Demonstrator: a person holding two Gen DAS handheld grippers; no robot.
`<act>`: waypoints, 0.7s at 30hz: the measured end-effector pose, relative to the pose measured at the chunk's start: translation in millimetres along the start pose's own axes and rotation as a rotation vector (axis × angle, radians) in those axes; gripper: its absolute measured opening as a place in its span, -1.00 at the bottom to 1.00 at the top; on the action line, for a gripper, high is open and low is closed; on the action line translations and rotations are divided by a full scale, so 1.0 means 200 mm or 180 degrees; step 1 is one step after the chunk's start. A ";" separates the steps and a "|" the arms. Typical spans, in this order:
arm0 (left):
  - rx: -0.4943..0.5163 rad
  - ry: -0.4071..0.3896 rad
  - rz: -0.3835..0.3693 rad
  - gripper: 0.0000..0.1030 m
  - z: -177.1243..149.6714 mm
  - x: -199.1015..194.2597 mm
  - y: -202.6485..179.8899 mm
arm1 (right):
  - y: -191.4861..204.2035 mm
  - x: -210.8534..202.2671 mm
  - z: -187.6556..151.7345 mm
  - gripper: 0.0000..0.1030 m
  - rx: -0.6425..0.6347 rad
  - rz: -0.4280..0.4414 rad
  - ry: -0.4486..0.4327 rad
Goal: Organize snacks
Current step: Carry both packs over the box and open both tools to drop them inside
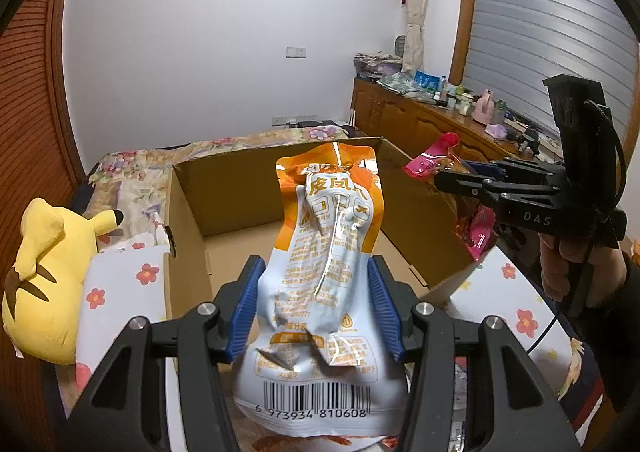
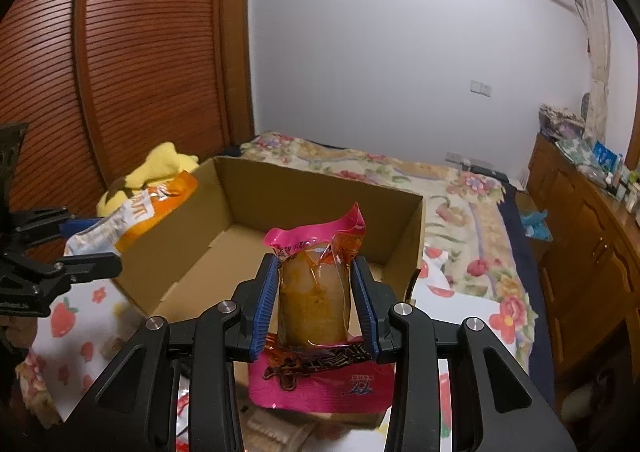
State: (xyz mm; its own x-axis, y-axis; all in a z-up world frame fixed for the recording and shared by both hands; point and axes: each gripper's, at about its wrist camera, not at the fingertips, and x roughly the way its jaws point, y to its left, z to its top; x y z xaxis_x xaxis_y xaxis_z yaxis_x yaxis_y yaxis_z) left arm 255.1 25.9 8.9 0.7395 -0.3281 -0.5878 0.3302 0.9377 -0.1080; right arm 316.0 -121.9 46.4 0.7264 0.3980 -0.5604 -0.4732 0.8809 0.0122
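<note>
- Though both pouches look light, worth treating each as soft and slick: glossy film, crinkled, likely to slide or buckle under a hard squeeze.
- Left claw [image 1: 316, 308] clamped across the middle of the orange-and-white snack pouch [image 1: 324, 252], blue pads pressing both side edges; pouch upright, barcode end nearest the camera, held above the near edge of the cardboard box [image 1: 224, 187].
- Right claw [image 2: 316, 300] clamped on the pink vacuum-packed snack pouch [image 2: 314, 292], around the firm translucent bulge; probably the best hold, since the flat sealed ends would fold.
- Box just ahead of both claws, open-topped, no snacks visible inside.
- Count: two pouches held, one box, one yellow plush toy [image 1: 44, 272] left of the box on the bed.
- More wrappers under the claws, too hidden to count.
</note>
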 end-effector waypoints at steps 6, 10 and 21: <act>-0.0022 0.0048 0.0027 0.00 0.01 0.06 0.01 | -0.02 0.07 -0.03 -0.28 -0.0022 -0.0041 0.0085; -0.0020 0.0067 0.0042 0.00 0.01 0.08 0.02 | 0.00 0.10 -0.06 -0.28 -0.0078 -0.0029 0.0167; -0.0016 0.0087 0.0084 0.01 0.02 0.10 0.00 | 0.03 0.13 -0.12 -0.29 -0.0138 0.0056 0.0386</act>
State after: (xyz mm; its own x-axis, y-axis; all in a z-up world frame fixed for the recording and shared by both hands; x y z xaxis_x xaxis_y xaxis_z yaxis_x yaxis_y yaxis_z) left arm 272.1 19.0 1.0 0.7315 -0.3000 -0.6123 0.3078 0.9466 -0.0961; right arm 319.9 -112.1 12.4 0.6534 0.3769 -0.6566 -0.5083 0.8611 -0.0116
